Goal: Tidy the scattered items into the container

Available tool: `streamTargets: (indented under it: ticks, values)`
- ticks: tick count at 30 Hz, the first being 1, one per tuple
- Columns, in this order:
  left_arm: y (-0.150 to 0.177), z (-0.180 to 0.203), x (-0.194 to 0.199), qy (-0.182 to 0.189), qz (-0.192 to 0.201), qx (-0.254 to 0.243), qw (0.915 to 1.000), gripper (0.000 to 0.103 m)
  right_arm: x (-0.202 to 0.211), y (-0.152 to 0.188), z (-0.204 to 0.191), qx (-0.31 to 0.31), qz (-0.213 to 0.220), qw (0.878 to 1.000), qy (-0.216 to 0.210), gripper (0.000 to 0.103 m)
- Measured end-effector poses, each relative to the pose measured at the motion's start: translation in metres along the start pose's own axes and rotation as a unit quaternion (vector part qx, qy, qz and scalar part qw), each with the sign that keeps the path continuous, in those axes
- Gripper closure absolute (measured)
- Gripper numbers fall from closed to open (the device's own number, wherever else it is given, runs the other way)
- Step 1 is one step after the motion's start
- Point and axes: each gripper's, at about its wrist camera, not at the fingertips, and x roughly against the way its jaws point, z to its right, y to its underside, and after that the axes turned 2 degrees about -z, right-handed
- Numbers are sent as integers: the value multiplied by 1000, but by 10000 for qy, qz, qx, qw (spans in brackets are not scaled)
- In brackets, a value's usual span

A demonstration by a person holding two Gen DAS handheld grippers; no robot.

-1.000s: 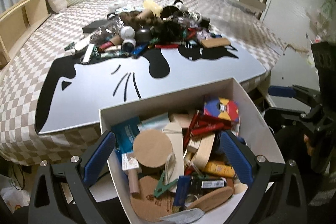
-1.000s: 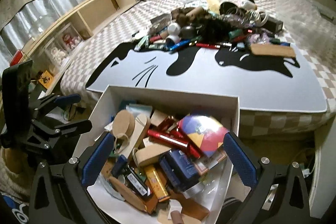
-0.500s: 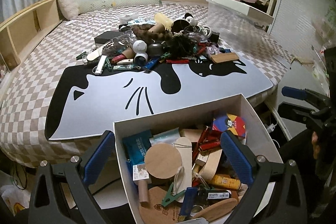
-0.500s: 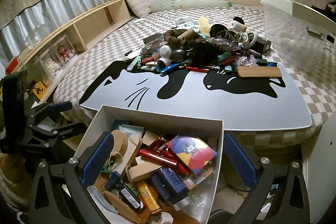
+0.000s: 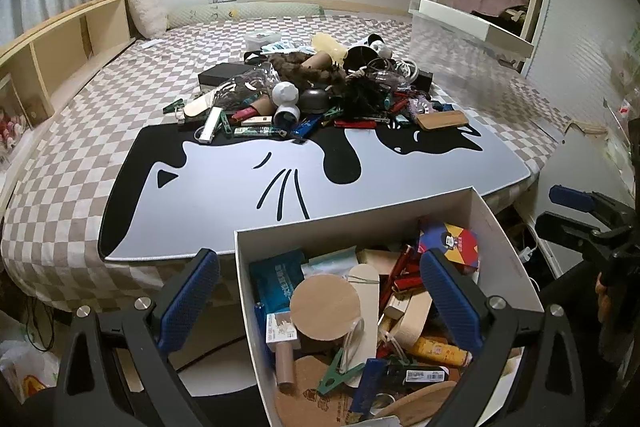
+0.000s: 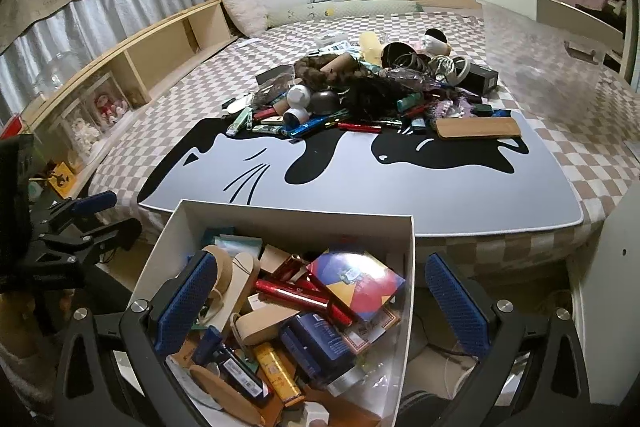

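Note:
A white box [image 5: 352, 223] [image 6: 288, 219] stands just off the bed's near edge, full of small items: a round wooden disc [image 5: 325, 307], a colourful square packet [image 6: 356, 281], red tubes, a yellow tube. A pile of scattered items [image 5: 320, 91] [image 6: 360, 95] lies at the far end of a grey cat-print mat [image 5: 248, 187] [image 6: 400, 183]. My left gripper [image 5: 320, 295] is open and empty over the box. My right gripper [image 6: 320, 299] is open and empty over the box too; it also shows at the right of the left wrist view [image 5: 576, 211].
The mat lies on a checkered bed [image 5: 80, 131]. A wooden shelf unit [image 6: 152, 55] runs along the bed's left side. A clear plastic bin [image 6: 552, 59] stands at the bed's right. A wooden brush [image 6: 478, 127] lies at the pile's right edge.
Both grippers have pulled back and risen; the box and the bed look smaller and lower in both views. Both stay open and empty.

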Motion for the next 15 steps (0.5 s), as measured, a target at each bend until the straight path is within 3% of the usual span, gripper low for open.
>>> streamTargets:
  ticks: [15]
  values:
    - [8,-6,2,-269,15,235,9994,2,0,1,-8,113,26,9999,25,0]
